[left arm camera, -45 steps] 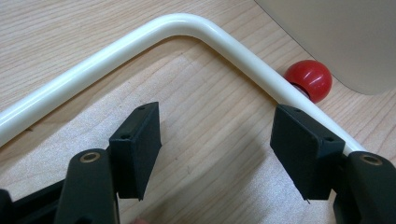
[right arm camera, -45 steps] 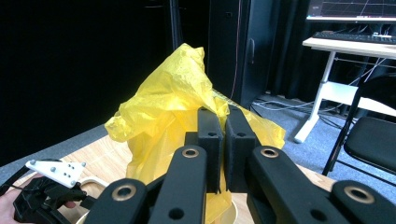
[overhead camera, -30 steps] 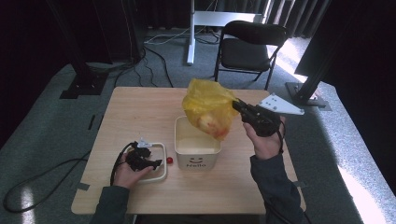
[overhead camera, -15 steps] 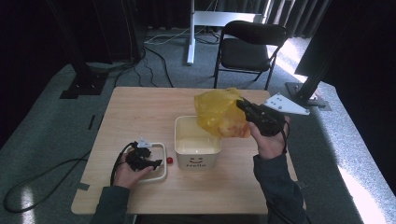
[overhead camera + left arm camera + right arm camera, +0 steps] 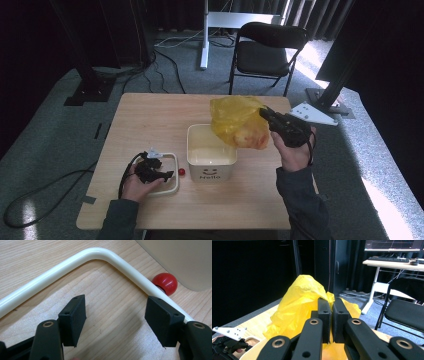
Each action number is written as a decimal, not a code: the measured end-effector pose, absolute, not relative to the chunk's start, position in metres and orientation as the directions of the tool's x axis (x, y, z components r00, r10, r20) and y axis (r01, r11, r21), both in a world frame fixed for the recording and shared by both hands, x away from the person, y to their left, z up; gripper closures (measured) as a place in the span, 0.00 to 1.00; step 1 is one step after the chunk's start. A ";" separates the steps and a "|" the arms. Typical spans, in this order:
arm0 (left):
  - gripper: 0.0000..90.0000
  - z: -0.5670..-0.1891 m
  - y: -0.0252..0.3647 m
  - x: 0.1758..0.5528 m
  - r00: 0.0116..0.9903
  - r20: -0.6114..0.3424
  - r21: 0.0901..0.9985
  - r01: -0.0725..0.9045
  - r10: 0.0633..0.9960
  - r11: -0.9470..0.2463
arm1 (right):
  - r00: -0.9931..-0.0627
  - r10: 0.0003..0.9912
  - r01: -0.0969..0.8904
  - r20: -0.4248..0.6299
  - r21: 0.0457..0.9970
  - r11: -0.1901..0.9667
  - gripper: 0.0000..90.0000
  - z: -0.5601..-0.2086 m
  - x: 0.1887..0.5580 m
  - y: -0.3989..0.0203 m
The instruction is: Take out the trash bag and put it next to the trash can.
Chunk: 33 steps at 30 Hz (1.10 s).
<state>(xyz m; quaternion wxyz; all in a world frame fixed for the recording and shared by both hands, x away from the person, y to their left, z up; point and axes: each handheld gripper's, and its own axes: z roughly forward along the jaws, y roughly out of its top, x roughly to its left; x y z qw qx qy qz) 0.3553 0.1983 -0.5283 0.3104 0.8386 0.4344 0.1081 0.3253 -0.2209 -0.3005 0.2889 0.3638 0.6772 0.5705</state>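
A crumpled yellow plastic bag [image 5: 239, 123] hangs over the far right corner of a cream bin [image 5: 206, 169] marked "Hello". My right gripper [image 5: 267, 116] is shut on the bag's edge from the right. In the right gripper view the two jaws [image 5: 331, 315] meet, with the yellow bag [image 5: 295, 303] pinched between them. My left gripper [image 5: 161, 174] rests on a cream-rimmed tray [image 5: 174, 165] left of the bin. Its jaws [image 5: 117, 312] stand open over the tray's wood-coloured floor, with the cream rim [image 5: 75, 261] just ahead. A small red ball [image 5: 165, 283] lies between tray and bin.
The wooden table [image 5: 150, 120] has free room at the back left. A black folding chair [image 5: 267, 47] stands behind the table. A grey three-cornered plate [image 5: 312, 112] sits on top of my right gripper. A cable [image 5: 45, 192] trails off the left side.
My right gripper has shifted slightly to the right with the bag, which now hangs lower and farther right over the bin. The left gripper has not moved.
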 end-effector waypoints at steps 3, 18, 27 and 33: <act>0.38 -0.528 0.198 0.355 0.600 -0.088 0.614 0.661 0.796 -0.431 | -0.563 0.826 0.164 0.027 0.983 0.080 0.97 -0.301 0.325 -0.224; 0.38 -0.528 0.198 0.355 0.598 -0.087 0.616 0.661 0.797 -0.429 | -0.530 0.847 0.176 0.034 0.982 0.071 0.97 -0.305 0.323 -0.242; 0.38 -0.529 0.198 0.355 0.597 -0.086 0.617 0.661 0.798 -0.428 | -0.506 0.862 0.178 0.037 0.982 0.062 0.97 -0.305 0.320 -0.254; 0.38 -0.529 0.198 0.355 0.596 -0.086 0.617 0.661 0.798 -0.427 | -0.491 0.870 0.193 0.047 0.980 0.056 0.96 -0.311 0.320 -0.261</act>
